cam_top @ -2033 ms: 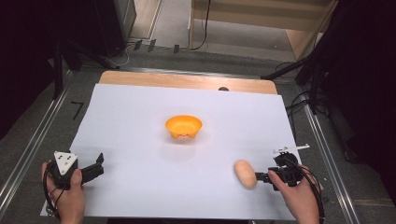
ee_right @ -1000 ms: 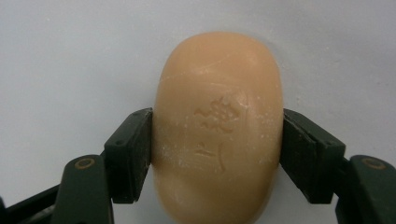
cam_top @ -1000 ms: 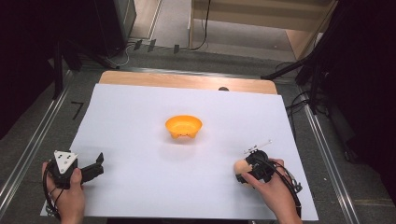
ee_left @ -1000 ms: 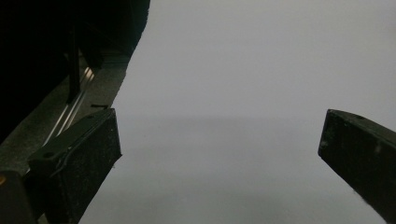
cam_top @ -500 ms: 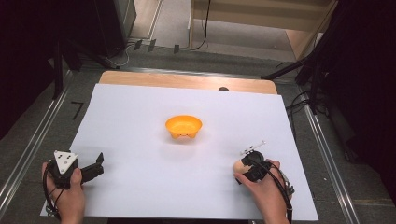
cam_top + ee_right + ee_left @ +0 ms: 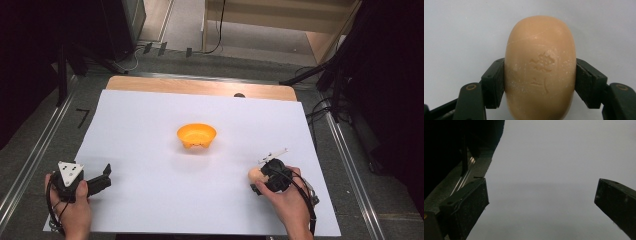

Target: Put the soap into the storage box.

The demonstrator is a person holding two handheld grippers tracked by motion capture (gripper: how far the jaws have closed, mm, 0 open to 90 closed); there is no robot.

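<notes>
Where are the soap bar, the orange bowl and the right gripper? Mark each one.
soap bar (image 6: 540,67), right gripper view, on its stamped top face.
orange bowl (image 6: 196,135), high view, on its inner wall.
right gripper (image 6: 540,82), right gripper view, midway between its fingers, which press the bar's sides.

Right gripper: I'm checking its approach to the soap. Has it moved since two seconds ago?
Yes. The right gripper has shifted left, toward the orange bowl, and now clamps the soap.

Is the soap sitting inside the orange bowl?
No, the soap is pinched between the right gripper jaws, away from the orange bowl.
</notes>
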